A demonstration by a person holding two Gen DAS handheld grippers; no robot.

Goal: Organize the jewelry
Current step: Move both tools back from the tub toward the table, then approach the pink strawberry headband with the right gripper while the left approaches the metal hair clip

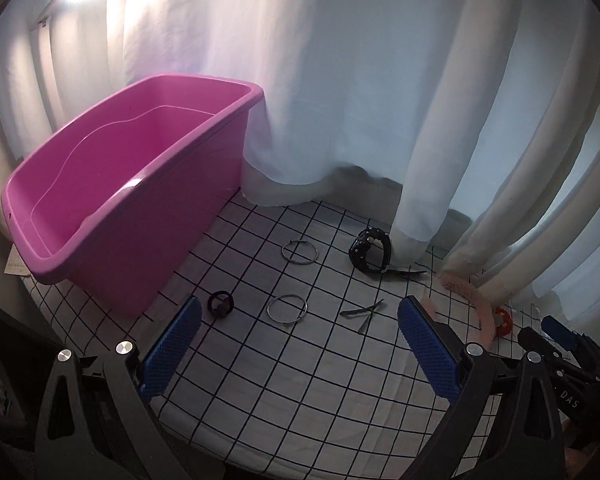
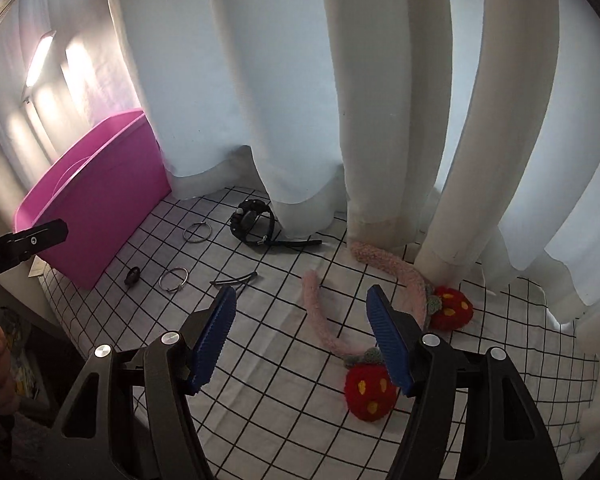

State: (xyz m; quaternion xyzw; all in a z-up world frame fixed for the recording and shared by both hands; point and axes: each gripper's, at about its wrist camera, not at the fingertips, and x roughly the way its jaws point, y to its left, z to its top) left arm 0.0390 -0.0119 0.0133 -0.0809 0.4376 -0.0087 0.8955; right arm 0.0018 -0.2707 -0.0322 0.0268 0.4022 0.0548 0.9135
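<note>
Both tongs, left (image 1: 300, 344) and right (image 2: 302, 332), are held wide apart, gripping nothing; the fuzzy headband (image 2: 320, 316) is seen between the right fingers, bangles (image 1: 287, 309) beyond the left.

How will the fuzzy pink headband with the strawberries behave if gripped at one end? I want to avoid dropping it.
The headband keeps an open arch lying on the checked cloth, so it probably lifts stiffly. The two knitted strawberries sit on one side, so it may swing. Its fuzzy cover likely grips well in the open right hand-held gripper.
</note>
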